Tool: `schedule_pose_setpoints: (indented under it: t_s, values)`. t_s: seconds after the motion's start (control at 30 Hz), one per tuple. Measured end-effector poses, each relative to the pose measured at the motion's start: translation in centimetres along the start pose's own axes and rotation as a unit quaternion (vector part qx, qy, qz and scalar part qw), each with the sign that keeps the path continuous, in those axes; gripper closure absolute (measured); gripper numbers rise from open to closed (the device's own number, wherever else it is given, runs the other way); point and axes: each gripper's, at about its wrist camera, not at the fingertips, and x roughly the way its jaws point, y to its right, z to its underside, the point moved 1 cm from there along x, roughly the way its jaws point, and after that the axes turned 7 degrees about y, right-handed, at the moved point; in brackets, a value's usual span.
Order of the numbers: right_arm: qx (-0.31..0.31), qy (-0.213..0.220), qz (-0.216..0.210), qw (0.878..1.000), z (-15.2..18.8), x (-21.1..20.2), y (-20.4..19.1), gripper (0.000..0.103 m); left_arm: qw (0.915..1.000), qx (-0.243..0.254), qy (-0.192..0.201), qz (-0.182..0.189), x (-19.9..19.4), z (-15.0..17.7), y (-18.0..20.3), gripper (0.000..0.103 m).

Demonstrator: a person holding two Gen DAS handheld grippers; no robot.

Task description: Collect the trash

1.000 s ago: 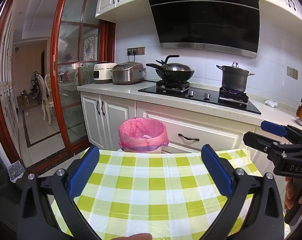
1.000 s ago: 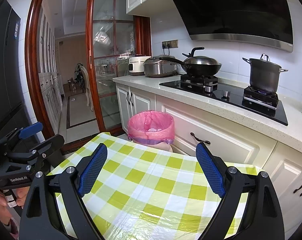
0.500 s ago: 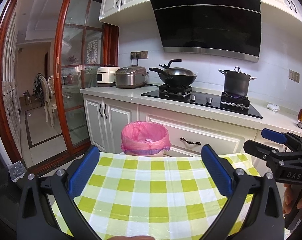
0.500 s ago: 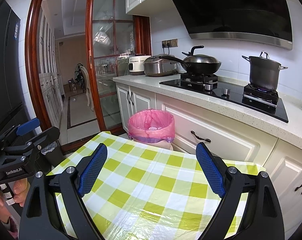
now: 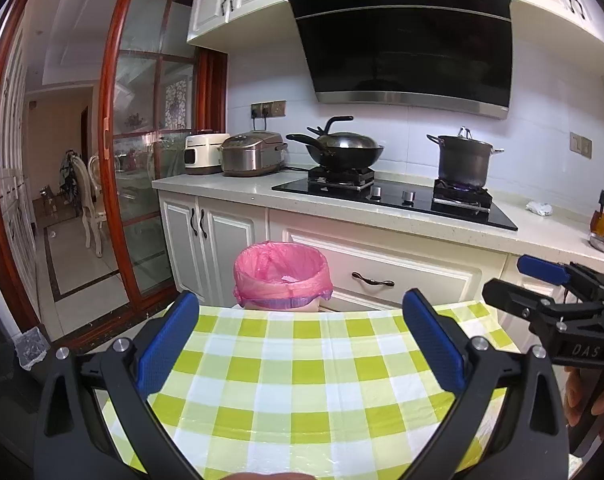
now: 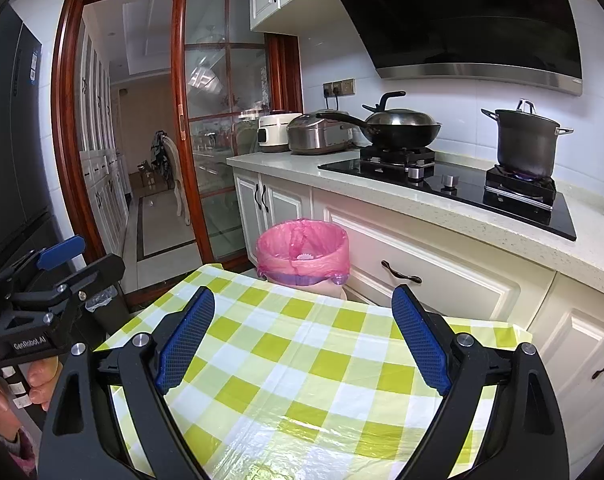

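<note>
Left wrist view: the left hand-held gripper [image 5: 299, 344] is being held wide open over a green-and-white checked plastic tablecloth on the table [image 5: 302, 400], nothing between its blue pads, nothing touched. The right hand-held gripper [image 6: 302, 338] is likewise being held wide open and empty above the same cloth. No loose trash is being seen on the cloth; a crumpled white scrap [image 5: 539, 208] is lying on the pale stone kitchen counter [image 5: 229, 190], well apart from both tools. The round bin lined with a pink plastic bag [image 5: 281, 276] is standing on the floor just past the table's far edge, against the white cabinet drawers.

Risks, as judged: the scrap is sitting near a dark lidded stockpot over a lit burner [image 5: 464, 162], so a reach there could be brushing hot metal or flame. A thin scrap could be slipping from wide pads, or being dropped short of the bin.
</note>
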Motion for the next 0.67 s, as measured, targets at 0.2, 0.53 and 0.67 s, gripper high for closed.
schedule_pose_setpoints:
  t_s: [0.2, 0.53, 0.67]
  values:
    - [-0.001, 0.001, 0.0, 1.0, 0.09, -0.06, 0.03, 0.018, 0.9999, -0.005, 0.004, -0.011, -0.03, 0.27, 0.28, 0.004]
    - [0.005, 0.001, 0.001, 1.0, 0.04, -0.48, 0.86, 0.018, 0.9999, 0.012, 0.007, -0.008, -0.17, 0.69, 0.7, 0.004]
    - [0.003, 0.002, 0.001, 1.0, 0.01, -0.54, 0.95, 0.018, 1.0, 0.009, 0.0, 0.002, -0.07, 0.84, 0.72, 0.004]
